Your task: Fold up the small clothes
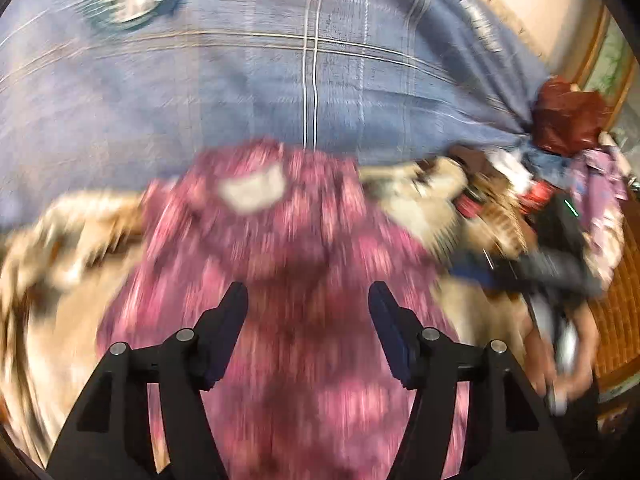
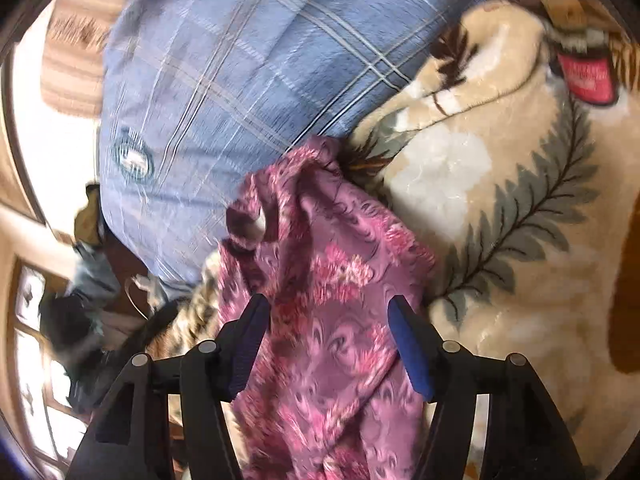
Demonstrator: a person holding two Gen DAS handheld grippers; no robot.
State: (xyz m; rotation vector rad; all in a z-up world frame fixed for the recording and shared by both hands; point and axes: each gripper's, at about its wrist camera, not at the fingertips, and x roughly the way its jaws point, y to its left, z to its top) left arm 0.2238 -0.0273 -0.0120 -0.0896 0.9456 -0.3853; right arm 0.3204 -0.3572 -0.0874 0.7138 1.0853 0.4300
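A small pink-and-maroon patterned garment (image 1: 288, 248) lies bunched on the bed, with a pale label near its far end. It also shows in the right wrist view (image 2: 320, 272), crumpled and rumpled. My left gripper (image 1: 308, 296) is open just above the garment, jaws wide apart with cloth showing between them. My right gripper (image 2: 328, 312) is open too, its jaws spread over the same garment. Neither holds cloth. The left wrist view is motion-blurred.
A blue plaid pillow (image 1: 304, 64) lies beyond the garment, also seen in the right wrist view (image 2: 248, 60). A beige blanket with leaf and tiger print (image 2: 500, 184) covers the bed. A heap of other clothes (image 1: 560, 168) sits at the right.
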